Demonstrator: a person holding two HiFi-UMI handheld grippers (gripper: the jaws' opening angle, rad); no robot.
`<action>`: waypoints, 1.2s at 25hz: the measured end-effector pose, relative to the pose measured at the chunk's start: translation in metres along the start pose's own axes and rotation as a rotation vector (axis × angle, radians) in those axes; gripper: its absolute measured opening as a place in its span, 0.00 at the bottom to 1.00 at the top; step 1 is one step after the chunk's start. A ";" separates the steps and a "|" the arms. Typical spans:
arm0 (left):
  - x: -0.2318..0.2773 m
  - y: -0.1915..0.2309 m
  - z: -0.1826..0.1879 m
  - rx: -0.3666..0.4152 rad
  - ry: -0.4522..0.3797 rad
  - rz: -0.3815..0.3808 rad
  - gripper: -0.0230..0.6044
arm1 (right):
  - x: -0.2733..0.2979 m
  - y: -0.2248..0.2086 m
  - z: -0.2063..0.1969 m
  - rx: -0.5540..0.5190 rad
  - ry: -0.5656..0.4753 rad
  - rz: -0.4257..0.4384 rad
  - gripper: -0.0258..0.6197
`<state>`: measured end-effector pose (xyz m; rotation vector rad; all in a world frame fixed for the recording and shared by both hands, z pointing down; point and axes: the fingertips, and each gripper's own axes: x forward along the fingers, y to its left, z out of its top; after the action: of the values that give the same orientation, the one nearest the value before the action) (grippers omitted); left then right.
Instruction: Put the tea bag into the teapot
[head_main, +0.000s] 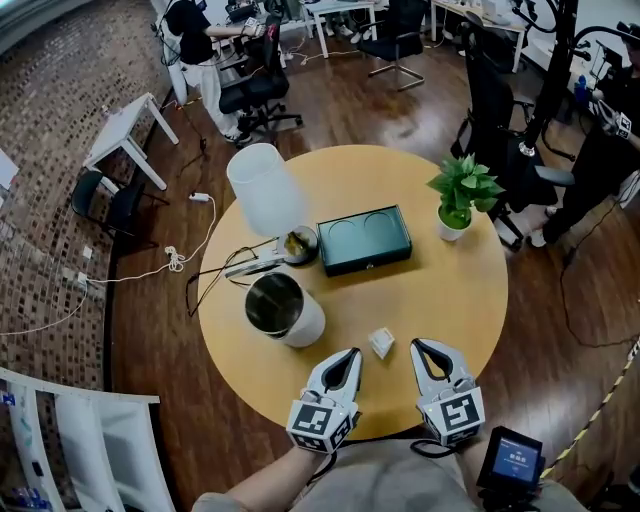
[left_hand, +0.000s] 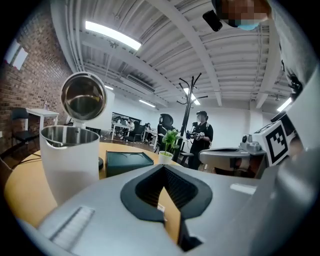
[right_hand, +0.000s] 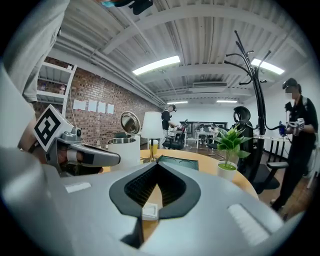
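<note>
A small white tea bag (head_main: 381, 343) lies on the round wooden table (head_main: 450, 300), near its front edge. It sits between my two grippers, touching neither. The left gripper (head_main: 354, 352) is shut and empty, just left of the bag. On the bag's other side the right gripper (head_main: 416, 345) is also shut and empty. The white teapot (head_main: 285, 310) with a steel inside stands open to the left, lid (left_hand: 83, 97) tipped up. In the left gripper view the teapot (left_hand: 70, 160) rises close at the left. In the right gripper view the tea bag (right_hand: 150, 211) shows below the closed tips (right_hand: 159, 166).
A dark green box (head_main: 365, 240) sits mid-table, with a potted plant (head_main: 460, 200) at the right and a white lamp (head_main: 262, 190) with cables at the back left. Office chairs and desks stand beyond. A person (left_hand: 202, 135) stands past the table's far side.
</note>
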<state>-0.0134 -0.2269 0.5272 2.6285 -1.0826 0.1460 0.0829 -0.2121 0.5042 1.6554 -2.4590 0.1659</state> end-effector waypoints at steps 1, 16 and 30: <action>0.005 0.002 -0.007 -0.006 0.016 0.006 0.04 | 0.003 -0.004 -0.006 0.000 0.012 0.005 0.05; 0.056 0.034 -0.134 -0.108 0.274 0.108 0.04 | 0.059 -0.022 -0.144 0.115 0.262 0.109 0.05; 0.076 0.014 -0.184 -0.245 0.374 0.028 0.38 | 0.076 -0.025 -0.196 0.153 0.321 0.143 0.05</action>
<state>0.0343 -0.2310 0.7206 2.2511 -0.9407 0.4597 0.0941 -0.2534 0.7111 1.3759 -2.3622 0.6032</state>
